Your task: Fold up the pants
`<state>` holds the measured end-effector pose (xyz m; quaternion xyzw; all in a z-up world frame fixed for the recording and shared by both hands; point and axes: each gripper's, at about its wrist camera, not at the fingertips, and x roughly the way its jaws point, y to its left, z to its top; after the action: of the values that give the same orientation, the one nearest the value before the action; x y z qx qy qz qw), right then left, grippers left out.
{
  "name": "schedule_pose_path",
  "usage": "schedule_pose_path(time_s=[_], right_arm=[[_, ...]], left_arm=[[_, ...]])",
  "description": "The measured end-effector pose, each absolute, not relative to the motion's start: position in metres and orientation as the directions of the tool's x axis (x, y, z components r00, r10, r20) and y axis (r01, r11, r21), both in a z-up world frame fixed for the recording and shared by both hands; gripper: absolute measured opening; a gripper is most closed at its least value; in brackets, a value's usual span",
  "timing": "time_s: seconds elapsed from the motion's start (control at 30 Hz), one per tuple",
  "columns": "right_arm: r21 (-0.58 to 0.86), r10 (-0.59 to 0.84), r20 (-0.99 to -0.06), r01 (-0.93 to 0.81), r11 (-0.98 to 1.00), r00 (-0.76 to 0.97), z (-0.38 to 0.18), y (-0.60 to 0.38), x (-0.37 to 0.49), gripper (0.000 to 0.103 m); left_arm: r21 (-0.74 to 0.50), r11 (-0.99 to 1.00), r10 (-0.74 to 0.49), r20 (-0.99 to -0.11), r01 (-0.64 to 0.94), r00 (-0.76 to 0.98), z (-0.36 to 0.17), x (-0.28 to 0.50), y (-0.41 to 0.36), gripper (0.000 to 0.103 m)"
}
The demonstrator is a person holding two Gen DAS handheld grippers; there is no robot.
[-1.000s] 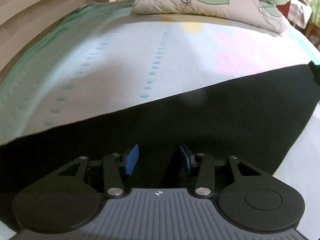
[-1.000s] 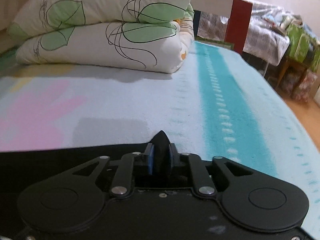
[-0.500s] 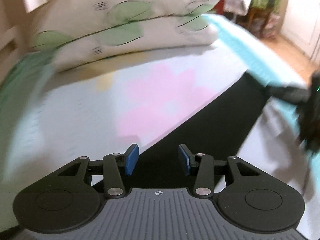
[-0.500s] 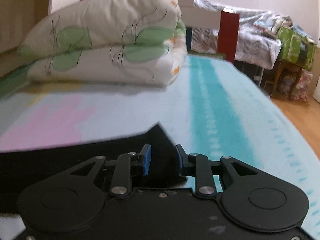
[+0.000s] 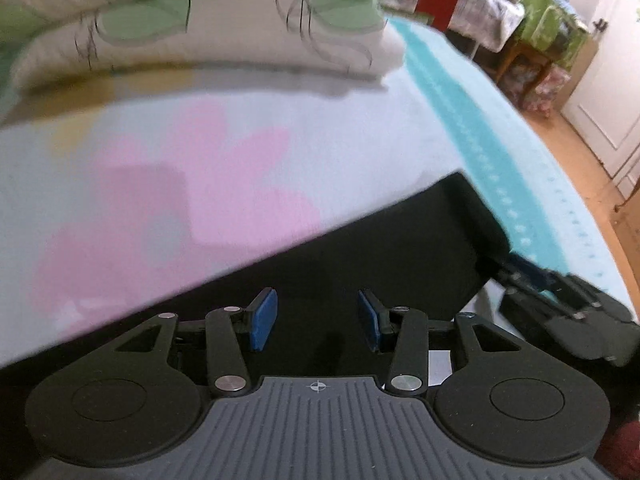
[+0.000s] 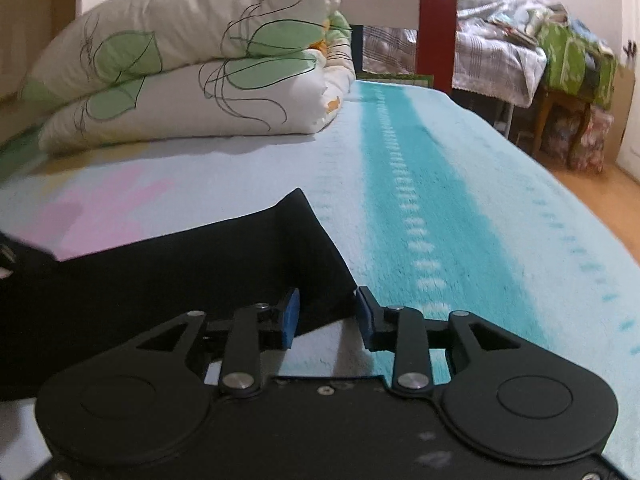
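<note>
Black pants lie flat on the bedspread, their far right corner resting on the teal stripe. My left gripper hovers over the pants with its blue pads apart and nothing gripped. My right gripper is at the pants' right end and its jaws are opening. The fabric's near corner lies between the pads, and they do not press on it. In the left wrist view the right gripper shows blurred at that same end of the pants.
A folded white quilt with green leaves lies at the far end of the bed. The bedspread runs to the bed's right edge, beyond which is wooden floor. A red post and another bed stand behind.
My left gripper has swept right along the pants toward the right gripper. The right jaws, which pinched the pants' corner, have opened, and the corner now lies on the bed.
</note>
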<state>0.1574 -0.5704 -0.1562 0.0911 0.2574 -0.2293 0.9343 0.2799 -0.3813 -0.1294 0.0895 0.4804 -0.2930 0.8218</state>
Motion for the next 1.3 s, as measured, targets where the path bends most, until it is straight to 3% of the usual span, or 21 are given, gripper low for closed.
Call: schedule_pose_path(time_s=[0.2,0.3,0.57,0.63,0.93,1.1,1.3], right_arm=[[0.225,-0.286,-0.556,0.472,0.852,0.781,-0.150,-0.583,0.150,0.037],[0.362,-0.201,-0.567,0.461,0.810,0.799,-0.150,-0.594,0.141,0.044],[0.655,-0.040,-0.523,0.432,0.619,0.851,-0.164,-0.640,0.138,0.048],[0.710,0.010,-0.511,0.416,0.569,0.859,-0.168,-0.654,0.140,0.048],[0.711,0.164,-0.547,0.352,0.609,0.821,-0.160,-0.683,0.172,0.048],[0.705,0.234,-0.560,0.309,0.638,0.795,-0.158,-0.696,0.184,0.048],[0.756,0.296,-0.514,0.263,0.599,0.805,-0.164,-0.710,0.192,0.049]], left_arm=[[-0.021,0.761,-0.348,-0.857,0.648,0.380,-0.142,0.270,-0.386,0.044],[-0.035,0.764,-0.346,-0.865,0.644,0.363,-0.142,0.274,-0.384,0.044],[-0.042,0.771,-0.336,-0.875,0.635,0.350,-0.138,0.274,-0.386,0.044],[-0.049,0.780,-0.336,-0.874,0.624,0.351,-0.133,0.276,-0.391,0.037],[-0.161,0.759,-0.438,-0.844,0.631,0.311,-0.127,0.290,-0.440,0.037],[-0.135,0.749,-0.413,-0.860,0.648,0.299,-0.146,0.294,-0.456,0.037],[-0.112,0.722,-0.413,-0.862,0.682,0.295,-0.149,0.291,-0.455,0.037]])
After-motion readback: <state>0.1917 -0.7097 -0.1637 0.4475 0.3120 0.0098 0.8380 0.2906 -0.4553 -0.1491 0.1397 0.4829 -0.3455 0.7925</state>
